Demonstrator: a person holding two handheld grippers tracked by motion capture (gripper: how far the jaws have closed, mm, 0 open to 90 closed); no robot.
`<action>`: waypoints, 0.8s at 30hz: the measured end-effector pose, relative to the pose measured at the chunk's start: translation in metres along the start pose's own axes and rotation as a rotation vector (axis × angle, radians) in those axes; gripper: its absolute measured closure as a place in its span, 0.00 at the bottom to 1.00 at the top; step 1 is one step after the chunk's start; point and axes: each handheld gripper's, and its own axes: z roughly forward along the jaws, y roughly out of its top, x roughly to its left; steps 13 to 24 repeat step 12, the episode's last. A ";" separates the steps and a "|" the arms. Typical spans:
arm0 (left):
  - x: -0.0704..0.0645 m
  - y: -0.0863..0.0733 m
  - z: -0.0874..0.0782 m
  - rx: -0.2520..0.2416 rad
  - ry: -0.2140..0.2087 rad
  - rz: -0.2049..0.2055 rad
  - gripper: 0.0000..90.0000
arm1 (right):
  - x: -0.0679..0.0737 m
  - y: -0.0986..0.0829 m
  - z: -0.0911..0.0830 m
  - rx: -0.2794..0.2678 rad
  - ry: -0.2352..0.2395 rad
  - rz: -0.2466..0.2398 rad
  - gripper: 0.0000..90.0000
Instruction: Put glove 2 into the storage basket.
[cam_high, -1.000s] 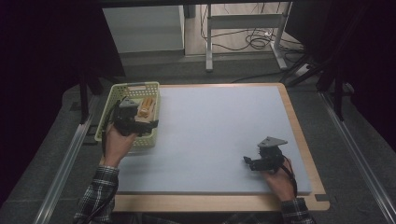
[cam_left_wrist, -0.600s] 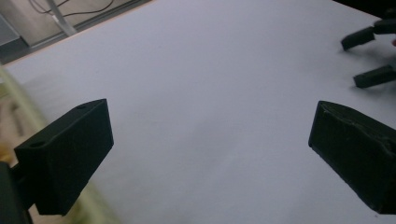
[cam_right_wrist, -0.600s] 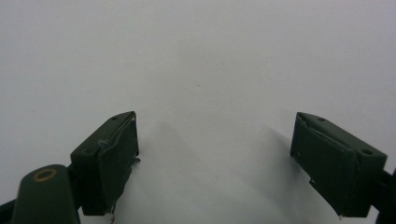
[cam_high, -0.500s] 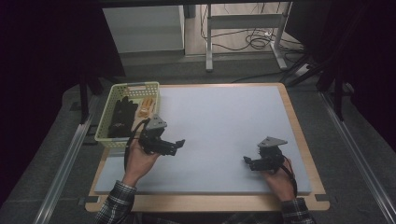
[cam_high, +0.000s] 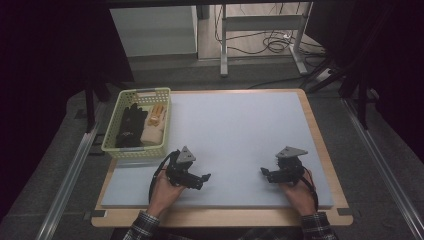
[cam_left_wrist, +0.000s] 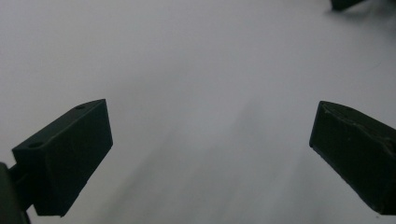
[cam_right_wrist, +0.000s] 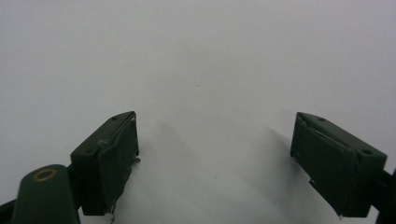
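**Both grippers empty over the mat; basket at far left**

High view: a white mat (cam_high: 240, 130) covers a wooden board (cam_high: 320, 135). A pale yellow-green basket (cam_high: 159, 146) sits at the mat's far-left corner, partly overhanging the board's left edge. Inside the basket: a black item (cam_high: 129, 127) on the left, a cream-coloured item (cam_high: 151, 134) on the right, and a small orange-and-white item (cam_high: 158, 114) toward the far end. What they are I cannot tell.

The left gripper (cam_high: 202, 177) is held in the person's left hand (cam_high: 165, 187) near the mat's near edge, just in front of the basket's near-right corner but apart from it. It points to the right across the mat. In the left gripper view its jaws stand wide apart with only bare mat between them, so it is released and holds nothing. A dark shape (cam_left_wrist: 348, 3) shows at that view's top right corner; too little of it is visible to identify it.

The right gripper (cam_high: 266, 172) is held in the right hand (cam_high: 296, 192) at the near right of the mat, pointing left toward the other gripper. The two are well apart, with bare mat between them. In the right gripper view its jaws are likewise spread, nothing between them: released, empty.

Plaid sleeve cuffs (cam_high: 141, 227) show at both wrists.
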 end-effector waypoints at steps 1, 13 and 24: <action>0.000 -0.003 0.003 0.019 0.015 0.006 0.00 | 0.000 0.000 0.000 0.000 0.000 0.000 0.17; 0.003 -0.014 0.015 0.093 0.033 -0.019 0.00 | 0.000 0.000 0.000 -0.001 -0.001 0.000 0.16; 0.003 -0.014 0.015 0.093 0.033 -0.019 0.00 | 0.000 0.000 0.000 -0.001 -0.001 0.000 0.16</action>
